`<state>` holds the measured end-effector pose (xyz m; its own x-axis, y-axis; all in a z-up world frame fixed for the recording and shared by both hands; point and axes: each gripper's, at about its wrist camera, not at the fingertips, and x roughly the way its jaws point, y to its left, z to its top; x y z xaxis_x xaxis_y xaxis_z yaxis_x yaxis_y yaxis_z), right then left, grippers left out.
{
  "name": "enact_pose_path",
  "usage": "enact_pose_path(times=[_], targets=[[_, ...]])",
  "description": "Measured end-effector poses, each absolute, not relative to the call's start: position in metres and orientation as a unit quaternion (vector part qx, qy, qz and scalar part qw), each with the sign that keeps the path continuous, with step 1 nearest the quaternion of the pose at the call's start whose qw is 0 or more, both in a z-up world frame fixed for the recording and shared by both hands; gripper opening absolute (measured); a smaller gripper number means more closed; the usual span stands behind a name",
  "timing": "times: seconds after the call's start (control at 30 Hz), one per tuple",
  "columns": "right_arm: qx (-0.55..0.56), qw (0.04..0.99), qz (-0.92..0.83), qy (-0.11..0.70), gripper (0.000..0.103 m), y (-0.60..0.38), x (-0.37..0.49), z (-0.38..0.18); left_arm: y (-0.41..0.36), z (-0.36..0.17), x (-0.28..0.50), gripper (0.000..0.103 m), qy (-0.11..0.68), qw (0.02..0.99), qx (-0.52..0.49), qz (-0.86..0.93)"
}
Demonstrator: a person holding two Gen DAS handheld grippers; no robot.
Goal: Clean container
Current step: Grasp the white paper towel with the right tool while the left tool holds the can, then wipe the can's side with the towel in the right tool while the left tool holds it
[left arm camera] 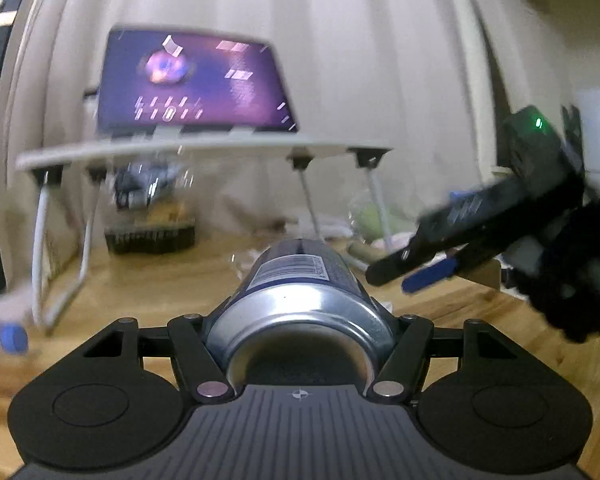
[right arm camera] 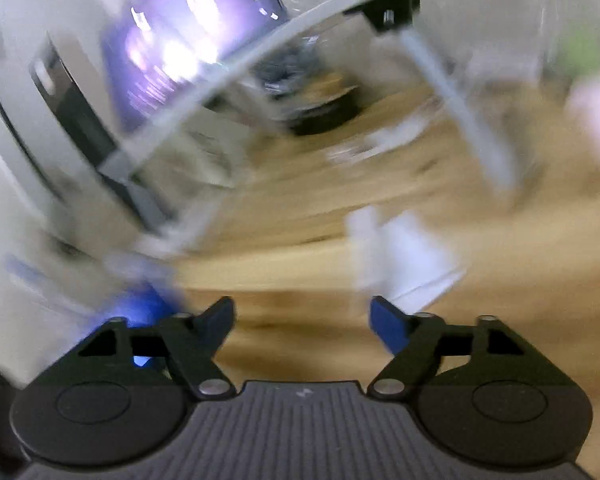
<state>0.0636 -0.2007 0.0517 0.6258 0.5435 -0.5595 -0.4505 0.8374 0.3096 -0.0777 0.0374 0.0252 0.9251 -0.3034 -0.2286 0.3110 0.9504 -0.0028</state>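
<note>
1. Holding the can (left arm camera: pixel 300 304), your left gripper (left arm camera: pixel 300 322) is pinching it from both sides. The can lies on its side between the black fingers, with its shiny silver bottom facing the camera.
2. The can is blue with a white label and a bar code on top. It points away from you, over the wooden table (left arm camera: pixel 172 280).
3. Your right gripper (right arm camera: pixel 302 320) is spread apart. Nothing sits between its blue pads (right arm camera: pixel 388 324). Only the wooden table shows in the gap.
4. From the left camera you can see the right gripper (left arm camera: pixel 392 276) off to the right of the can. It is tilted and close to the can's far end, but not touching it. A small green light (left arm camera: pixel 539 123) glows on it.
5. A white paper (right arm camera: pixel 408 256) lies on the table past the right gripper. It is very blurry.
6. Behind the can stands a grey stand (left arm camera: pixel 204 148) on thin legs. A laptop (left arm camera: pixel 196 84) with a purple screen sits on top of it.
7. Under the stand there is a dark basket (left arm camera: pixel 152 236) with blurry things in it. You cannot tell what they are.
8. A clear bottle with a blue cap (left arm camera: pixel 14 338) lies at the left edge of the table.
9. A pale curtain (left arm camera: pixel 380 60) hangs behind everything.
</note>
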Motion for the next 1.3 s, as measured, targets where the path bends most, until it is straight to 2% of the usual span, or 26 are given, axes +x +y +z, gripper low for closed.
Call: enact_pose_path(times=[0.13, 0.17, 0.2, 0.23, 0.27, 0.67, 0.77, 0.8, 0.83, 1.03, 1.3], targets=[[-0.022, 0.919, 0.227, 0.321, 0.069, -0.179, 0.096, 0.044, 0.039, 0.023, -0.069, 0.067, 0.135, 0.981, 0.007, -0.141], [-0.038, 0.921, 0.219, 0.32, 0.065, -0.174, 0.104, 0.041, 0.039, 0.024, -0.065, 0.067, 0.136, 0.981, 0.008, -0.14], [-0.042, 0.921, 0.214, 0.323, 0.049, -0.171, 0.111, 0.037, 0.038, 0.024, -0.064, 0.067, 0.133, 0.981, 0.012, -0.14], [-0.034, 0.919, 0.212, 0.33, 0.041, -0.171, 0.118, 0.032, 0.037, 0.024, -0.065, 0.067, 0.13, 0.982, 0.015, -0.14], [-0.022, 0.916, 0.21, 0.342, 0.037, -0.172, 0.126, 0.028, 0.037, 0.024, -0.065, 0.067, 0.127, 0.982, 0.016, -0.137], [-0.051, 0.907, 0.207, 0.362, 0.038, -0.163, 0.141, 0.016, 0.036, 0.028, -0.07, 0.068, 0.112, 0.985, 0.016, -0.129], [-0.053, 0.908, 0.21, 0.359, 0.025, -0.165, 0.14, 0.015, 0.034, 0.028, -0.072, 0.068, 0.108, 0.986, 0.02, -0.129], [-0.058, 0.908, 0.21, 0.358, 0.01, -0.164, 0.14, 0.015, 0.034, 0.028, -0.072, 0.068, 0.108, 0.986, 0.02, -0.128], [-0.066, 0.908, 0.209, 0.357, 0.007, -0.162, 0.14, 0.016, 0.035, 0.028, -0.072, 0.068, 0.109, 0.986, 0.019, -0.128], [-0.055, 0.91, 0.223, 0.344, 0.006, -0.168, 0.131, 0.024, 0.035, 0.028, -0.072, 0.068, 0.108, 0.986, 0.017, -0.129], [-0.022, 0.916, 0.306, 0.258, 0.006, -0.168, 0.067, 0.099, 0.035, 0.028, -0.072, 0.068, 0.111, 0.985, 0.02, -0.131]])
